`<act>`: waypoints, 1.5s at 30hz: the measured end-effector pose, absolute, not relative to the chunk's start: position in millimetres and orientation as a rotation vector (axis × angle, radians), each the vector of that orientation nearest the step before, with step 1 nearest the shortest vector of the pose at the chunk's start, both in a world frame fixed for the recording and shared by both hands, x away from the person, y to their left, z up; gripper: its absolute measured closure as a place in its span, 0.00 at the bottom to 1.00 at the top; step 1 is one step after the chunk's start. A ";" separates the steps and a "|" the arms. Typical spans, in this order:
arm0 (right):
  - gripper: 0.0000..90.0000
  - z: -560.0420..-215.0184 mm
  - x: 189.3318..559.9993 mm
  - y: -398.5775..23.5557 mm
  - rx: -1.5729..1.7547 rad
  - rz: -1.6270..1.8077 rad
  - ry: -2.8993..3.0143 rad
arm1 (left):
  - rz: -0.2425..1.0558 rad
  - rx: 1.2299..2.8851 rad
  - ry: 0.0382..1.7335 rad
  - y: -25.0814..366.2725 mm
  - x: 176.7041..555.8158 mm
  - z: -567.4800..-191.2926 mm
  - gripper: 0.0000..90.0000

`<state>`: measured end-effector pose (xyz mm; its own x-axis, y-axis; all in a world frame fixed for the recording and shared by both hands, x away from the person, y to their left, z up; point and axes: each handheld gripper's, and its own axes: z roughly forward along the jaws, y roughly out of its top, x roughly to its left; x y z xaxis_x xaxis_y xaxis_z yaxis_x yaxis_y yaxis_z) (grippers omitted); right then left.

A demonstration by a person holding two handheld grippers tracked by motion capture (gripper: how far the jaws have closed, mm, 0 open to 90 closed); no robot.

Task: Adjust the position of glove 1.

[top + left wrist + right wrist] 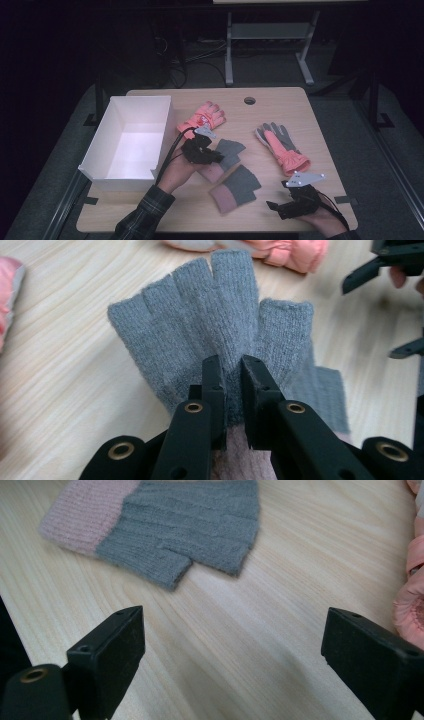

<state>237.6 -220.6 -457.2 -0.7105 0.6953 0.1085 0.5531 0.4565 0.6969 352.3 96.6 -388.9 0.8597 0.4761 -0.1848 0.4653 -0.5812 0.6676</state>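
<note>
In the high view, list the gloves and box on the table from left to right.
white box → pink glove → grey knit glove held by the left gripper → second grey knit glove → pink and grey glove

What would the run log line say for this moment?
left gripper: shut on grey knitted fingerless glove | right gripper: open above wooden table | white box: empty
</note>
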 end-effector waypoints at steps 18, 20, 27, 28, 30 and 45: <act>0.11 -457.3 238.2 -221.5 1.080 1.081 2.513 | -0.053 2.376 0.536 64.4 313.9 -403.6 0.90; 0.12 -457.5 238.5 -222.0 1.076 1.077 2.518 | -0.056 2.391 0.524 60.5 311.9 -405.9 0.90; 0.12 -457.3 238.5 -222.0 1.078 1.079 2.519 | -0.072 2.441 0.502 53.4 310.7 -416.4 0.90; 0.12 -457.4 238.6 -222.1 1.077 1.079 2.519 | -0.078 2.445 0.500 52.9 310.8 -417.4 0.90; 0.12 -457.4 238.6 -222.0 1.084 1.085 2.516 | -0.079 2.450 0.497 52.2 310.9 -418.6 0.90; 0.13 -457.3 238.9 -222.5 1.083 1.087 2.517 | -0.104 2.489 0.455 45.1 312.4 -431.8 0.83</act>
<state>238.9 -222.5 -457.3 -0.7137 0.6927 0.1036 0.5505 0.4632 0.6945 312.4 45.1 -431.8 0.9382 0.2978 -0.1763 0.3448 -0.7611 0.5494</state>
